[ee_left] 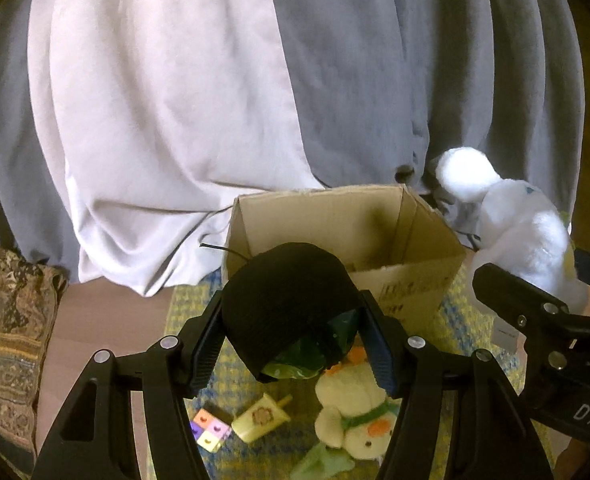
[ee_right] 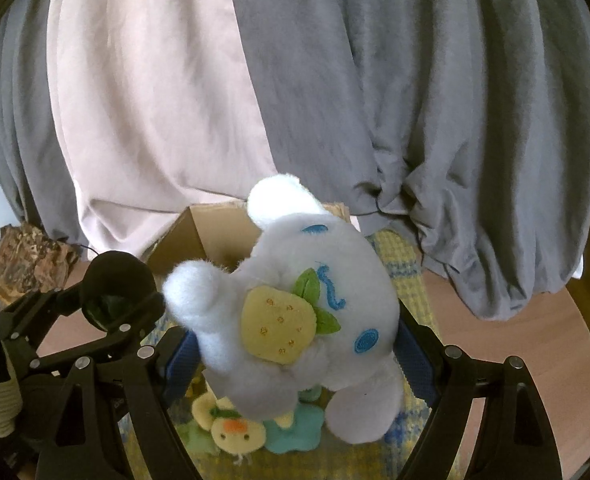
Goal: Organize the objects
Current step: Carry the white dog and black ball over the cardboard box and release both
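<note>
Left gripper (ee_left: 289, 344) clamps a black round object (ee_left: 287, 300), possibly fabric-covered, cardboard box (ee_left: 335, 216) just beyond its tips; right gripper (ee_right: 295, 350) grips a white plush (ee_right: 295, 320); small toys (ee_left: 355, 412) lie below both.

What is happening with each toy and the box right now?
Left hand-held gripper: shut on the black ball.
Black ball: held up in front of the box.
Right hand-held gripper: shut on the white plush.
White plush: held up, upside down.
Cardboard box: open on top, standing upright.
Yellow duck plush: lying on the mat.
Colored cube: resting on the mat.
</note>
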Demonstrator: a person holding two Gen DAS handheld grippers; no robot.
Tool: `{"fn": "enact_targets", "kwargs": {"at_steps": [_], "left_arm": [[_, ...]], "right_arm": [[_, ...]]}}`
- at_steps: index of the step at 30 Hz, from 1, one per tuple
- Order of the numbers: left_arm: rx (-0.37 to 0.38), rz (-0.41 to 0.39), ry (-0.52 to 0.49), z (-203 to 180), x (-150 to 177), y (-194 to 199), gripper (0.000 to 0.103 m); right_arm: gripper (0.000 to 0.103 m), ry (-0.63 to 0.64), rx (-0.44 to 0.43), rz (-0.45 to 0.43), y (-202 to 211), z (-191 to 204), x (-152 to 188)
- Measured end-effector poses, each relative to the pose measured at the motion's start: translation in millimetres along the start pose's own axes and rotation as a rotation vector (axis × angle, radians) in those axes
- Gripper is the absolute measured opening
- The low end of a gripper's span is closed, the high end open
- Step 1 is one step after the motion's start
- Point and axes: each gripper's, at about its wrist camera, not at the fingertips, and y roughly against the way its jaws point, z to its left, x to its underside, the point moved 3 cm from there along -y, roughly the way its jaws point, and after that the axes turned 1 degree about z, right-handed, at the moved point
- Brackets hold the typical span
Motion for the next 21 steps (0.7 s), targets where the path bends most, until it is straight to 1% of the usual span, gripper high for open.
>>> {"fn": "enact_targets", "kwargs": {"at_steps": [7,11,17,21], "left_arm": [[0.009,0.006,-0.012,4,-15,-15,0.062],[0.031,-0.001,-0.011,3,-22,-21,0.062],[0.02,-0.025,-0.037,0,-38,-30,0.062],[0.037,-0.028,-0.019,3,-47,-38,0.063]], "right_arm": [[0.085,-0.012,0.003,0.011,-14,-3,-19],[0.085,0.009,0.013,0.01,-18,1,-26],[0.085,0.024,0.016,0.008,-25,7,-38],[0.085,0.023,0.029,0.006,-33,9,-48]]}}
